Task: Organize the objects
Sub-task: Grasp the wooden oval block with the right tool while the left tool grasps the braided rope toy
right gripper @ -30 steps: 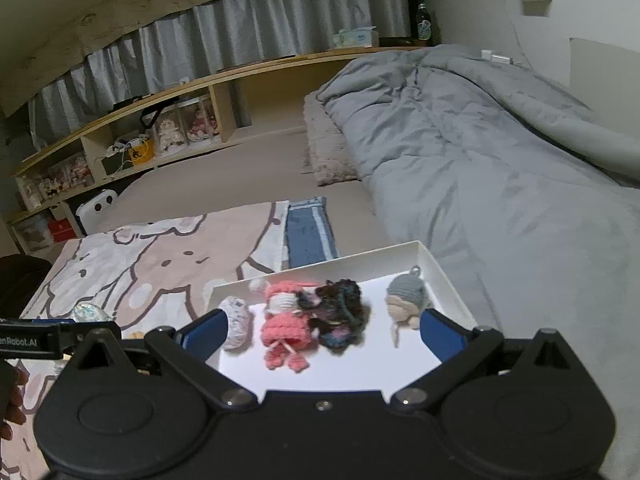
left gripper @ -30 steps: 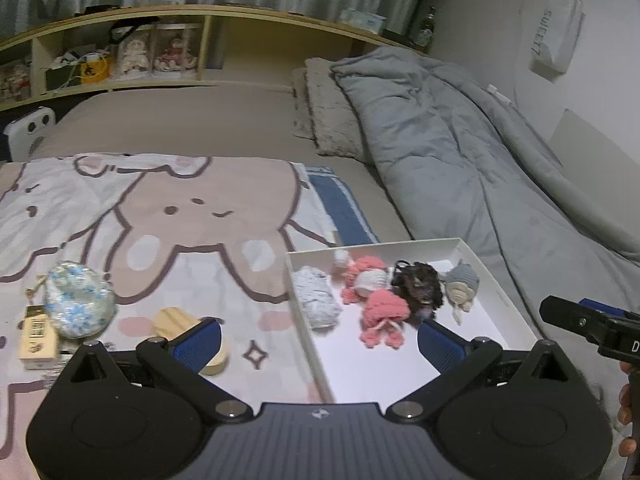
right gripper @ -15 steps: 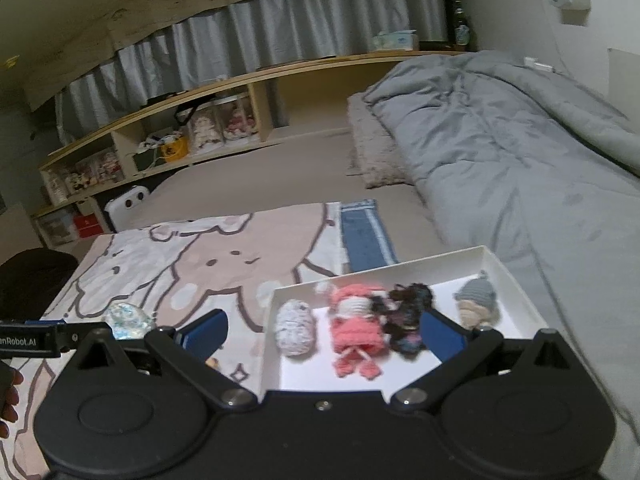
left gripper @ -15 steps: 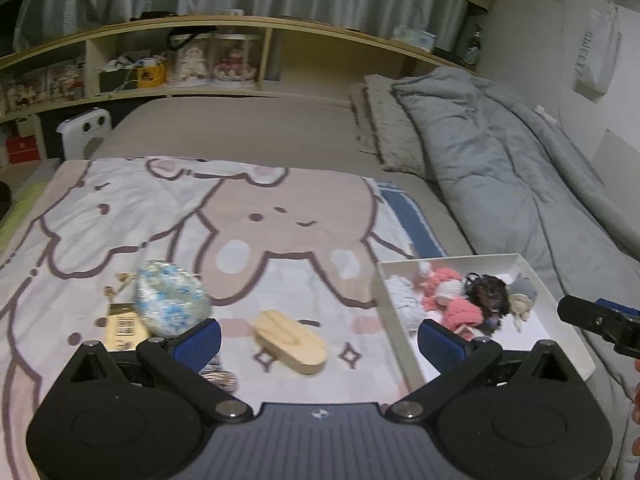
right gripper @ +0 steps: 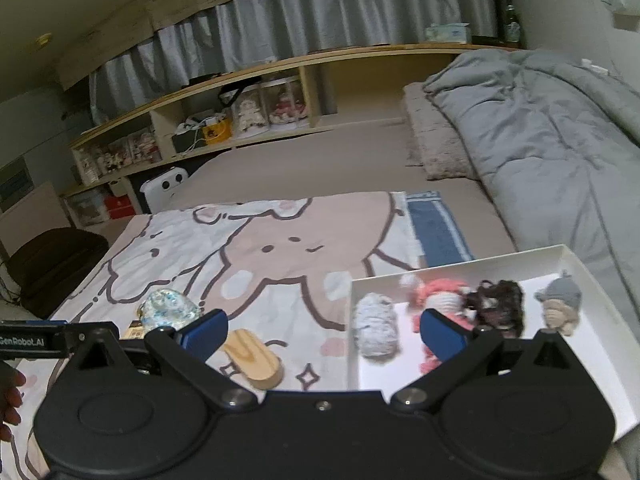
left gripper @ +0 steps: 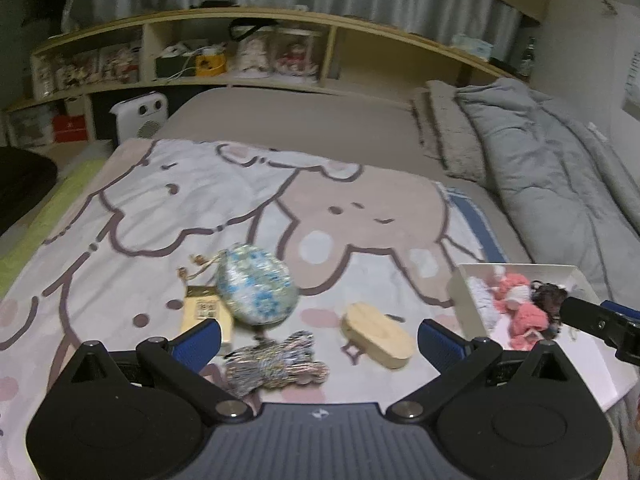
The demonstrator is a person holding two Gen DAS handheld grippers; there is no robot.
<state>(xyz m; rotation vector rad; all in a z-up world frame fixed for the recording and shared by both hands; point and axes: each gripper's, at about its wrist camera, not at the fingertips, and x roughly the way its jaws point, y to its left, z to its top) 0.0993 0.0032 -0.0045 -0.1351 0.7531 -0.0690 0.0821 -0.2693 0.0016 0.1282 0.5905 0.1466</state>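
Observation:
On the cartoon blanket [left gripper: 248,216] lie a blue floral pouch [left gripper: 257,289], a small wooden tag [left gripper: 205,314], a grey knitted piece [left gripper: 276,364] and an oval wooden block [left gripper: 378,335]. My left gripper [left gripper: 318,340] hangs open just above the knitted piece, holding nothing. At the right stands a white tray [right gripper: 576,264] holding a pale blue knit [right gripper: 376,330], a pink doll [right gripper: 438,300], a dark doll [right gripper: 500,306] and a grey-hatted doll [right gripper: 560,306]. My right gripper [right gripper: 326,338] is open and empty over the tray's left edge, with the wooden block [right gripper: 254,354] beside its left finger.
A grey duvet [right gripper: 552,152] and a pillow [right gripper: 434,148] fill the bed's right side. Behind the bed runs a wooden shelf [left gripper: 240,64] full of dolls and boxes. A white heater [left gripper: 140,120] stands at the bed's far left. The tray [left gripper: 516,270] sits near the blanket's right edge.
Both grippers have swung to the left. The left view now centres on the pouch, the knitted piece and the wooden block instead of the tray. Both stay open.

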